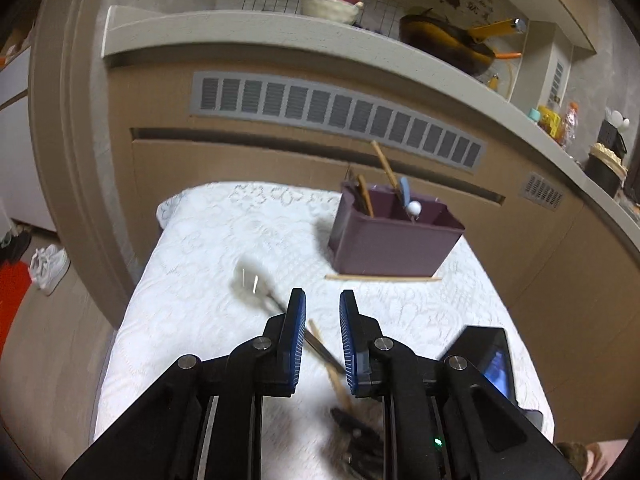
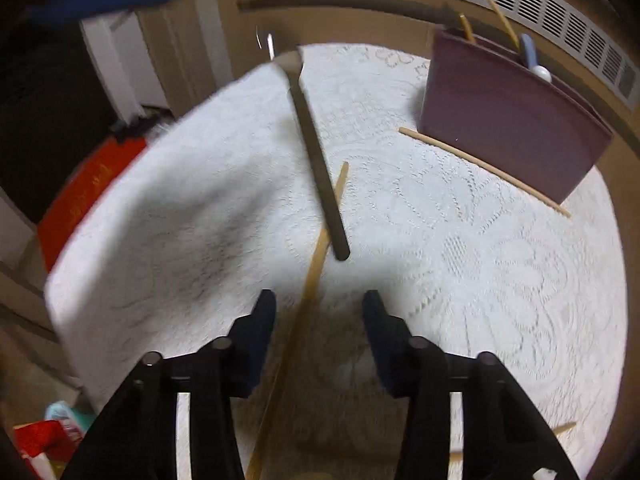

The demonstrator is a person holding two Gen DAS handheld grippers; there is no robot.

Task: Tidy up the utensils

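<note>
A purple utensil holder [image 1: 390,240] stands on the white lace cloth [image 1: 200,248] at the far right, with chopsticks and a blue-handled spoon [image 1: 406,196] inside. My left gripper [image 1: 323,298] is open above a metal spoon [image 1: 256,284], whose handle and a wooden chopstick [image 1: 332,368] run between its fingers. In the right wrist view my right gripper [image 2: 319,300] is open over the same chopstick [image 2: 316,264] and spoon handle [image 2: 316,152]. Another chopstick [image 2: 484,170] lies against the holder [image 2: 508,120].
The table stands before a wooden kitchen counter with a grey vent [image 1: 336,114]. A pan [image 1: 448,42] and a bowl [image 1: 330,8] sit on the counter. The other gripper's body [image 1: 488,364] is at the table's near right. Shoes [image 1: 48,266] lie on the floor at left.
</note>
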